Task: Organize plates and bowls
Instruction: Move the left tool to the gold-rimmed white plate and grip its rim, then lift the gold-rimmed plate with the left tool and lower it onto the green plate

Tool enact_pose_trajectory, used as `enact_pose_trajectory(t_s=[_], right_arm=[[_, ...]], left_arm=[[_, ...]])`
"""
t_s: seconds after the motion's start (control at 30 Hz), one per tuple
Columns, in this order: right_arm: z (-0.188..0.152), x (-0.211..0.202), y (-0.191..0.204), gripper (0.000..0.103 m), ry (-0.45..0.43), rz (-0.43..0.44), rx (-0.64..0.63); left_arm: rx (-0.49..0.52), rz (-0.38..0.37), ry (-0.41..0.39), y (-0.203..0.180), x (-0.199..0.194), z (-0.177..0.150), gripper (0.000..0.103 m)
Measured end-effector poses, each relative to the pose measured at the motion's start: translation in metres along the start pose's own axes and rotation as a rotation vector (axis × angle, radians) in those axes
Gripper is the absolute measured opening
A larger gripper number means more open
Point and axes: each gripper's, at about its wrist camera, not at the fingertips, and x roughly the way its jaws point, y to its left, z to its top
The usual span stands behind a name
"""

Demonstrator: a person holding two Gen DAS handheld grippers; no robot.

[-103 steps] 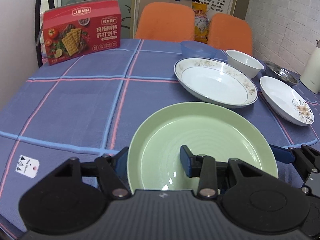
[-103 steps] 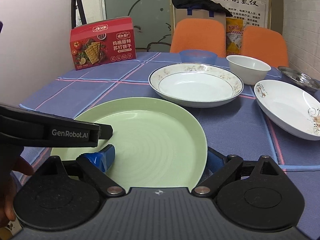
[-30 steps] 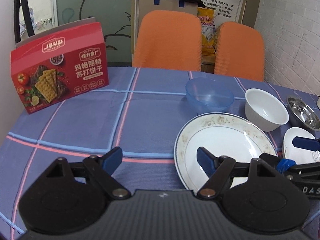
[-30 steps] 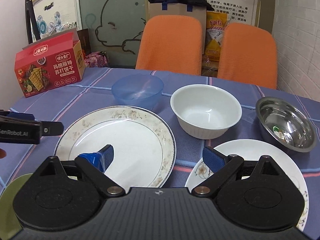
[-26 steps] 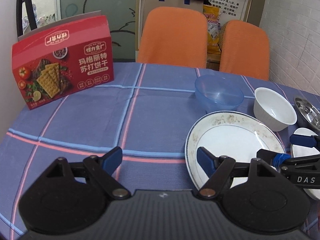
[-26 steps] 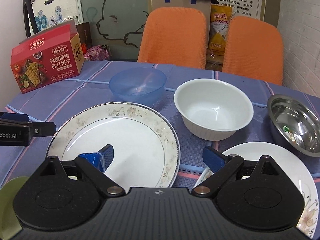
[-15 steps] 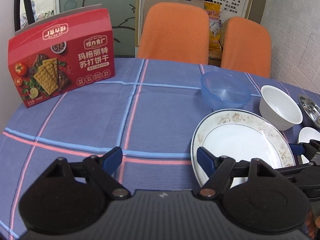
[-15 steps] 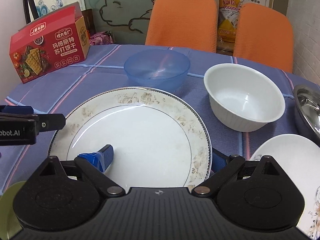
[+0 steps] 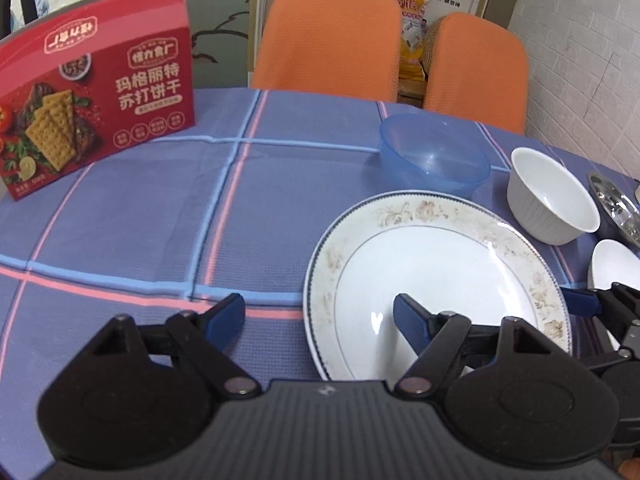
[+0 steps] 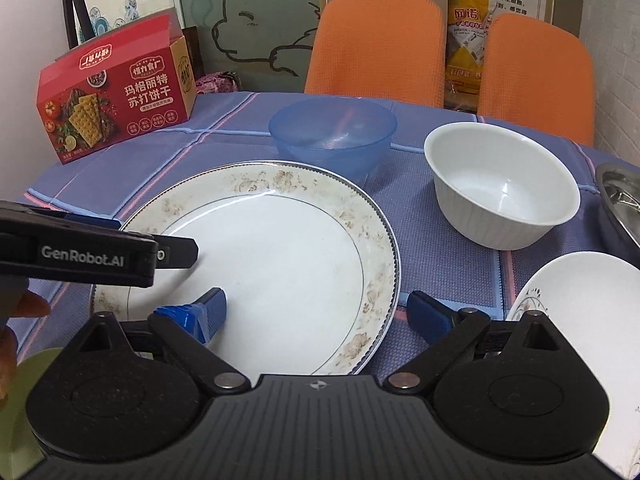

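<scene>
Now both claws are spread wide around the big flowered plate [image 10: 288, 264], one on each side of it. In the left wrist view the left gripper [image 9: 319, 316] sits at the bottom middle of the frame. One blue fingertip [image 9: 408, 318] is over the white inside of the plate, and the other is over the blue cloth [image 9: 140, 216] to the plate's left. The plate's left rim runs between them. It is hard to tell if a fingertip touches the plate.

In the right wrist view the right gripper [image 10: 320, 312] is at the bottom middle too. Its left fingertip [image 10: 210, 312] is over the inside of the plate. Its right one is just past the plate's right rim, over the cloth. Nothing is pinched yet.

The flowered plate fills the middle of the right wrist view. Just above it, in the upper middle, is a see-through blue bowl [image 10: 332, 136]. To the right of that is a white bowl [image 10: 502, 184]. A shiny metal bowl [image 10: 620, 204] peeks in at the right edge. Another white plate [image 10: 580, 320] with a small flower is in the lower right. A bit of a green plate [image 10: 24, 400] shows in the lower left corner.

A red cracker box [image 10: 116, 92] stands in the upper left. Two orange chairs [image 10: 376, 44] are behind the table at the top.
</scene>
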Motion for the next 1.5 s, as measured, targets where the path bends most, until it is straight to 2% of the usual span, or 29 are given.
enact_pose_trajectory(t_s=[0.13, 0.27, 0.33, 0.4, 0.47, 0.53, 0.63, 0.67, 0.8, 0.93, 1.17, 1.37, 1.5], right_arm=[[-0.013, -0.004, 0.0, 0.085, -0.083, 0.009, -0.023], [-0.008, -0.003, 0.004, 0.086, -0.06, 0.004, -0.011], [-0.009, -0.003, 0.01, 0.087, -0.057, 0.048, -0.041], [-0.012, -0.003, 0.013, 0.087, -0.075, 0.051, -0.053], [-0.011, -0.003, 0.013, 0.087, -0.073, 0.052, -0.051], [-0.006, -0.003, 0.013, 0.086, -0.061, 0.047, -0.035], [-0.002, -0.007, 0.01, 0.085, -0.064, 0.062, 0.011], [-0.001, -0.01, 0.01, 0.085, -0.074, 0.06, 0.006], [0.0, -0.027, 0.015, 0.085, -0.12, 0.041, 0.001], [-0.002, -0.048, 0.021, 0.086, -0.146, 0.034, -0.013], [-0.031, -0.091, 0.045, 0.086, -0.152, 0.061, -0.023], [-0.075, -0.12, 0.071, 0.086, -0.129, 0.097, -0.012], [-0.097, -0.126, 0.081, 0.086, -0.096, 0.109, -0.008]], left_arm=[[0.003, 0.009, -0.012, 0.001, 0.003, -0.001, 0.076], [0.016, -0.001, -0.025, -0.002, 0.004, -0.001, 0.073], [0.032, -0.021, -0.033, -0.006, 0.003, -0.001, 0.068], [0.045, -0.035, -0.039, -0.01, 0.003, -0.002, 0.066], [0.068, -0.04, -0.048, -0.014, 0.002, -0.002, 0.057], [0.064, -0.033, -0.043, -0.018, 0.002, 0.0, 0.057], [0.036, -0.03, -0.032, -0.019, 0.001, 0.005, 0.05], [0.036, -0.035, -0.042, -0.02, -0.002, 0.007, 0.046], [0.067, -0.028, -0.098, -0.028, -0.022, 0.011, 0.046], [0.062, -0.048, -0.121, -0.028, -0.045, 0.009, 0.046], [0.062, -0.04, -0.145, -0.024, -0.094, -0.025, 0.046], [0.063, -0.008, -0.132, -0.017, -0.131, -0.078, 0.046], [0.074, 0.014, -0.113, -0.014, -0.142, -0.108, 0.046]])
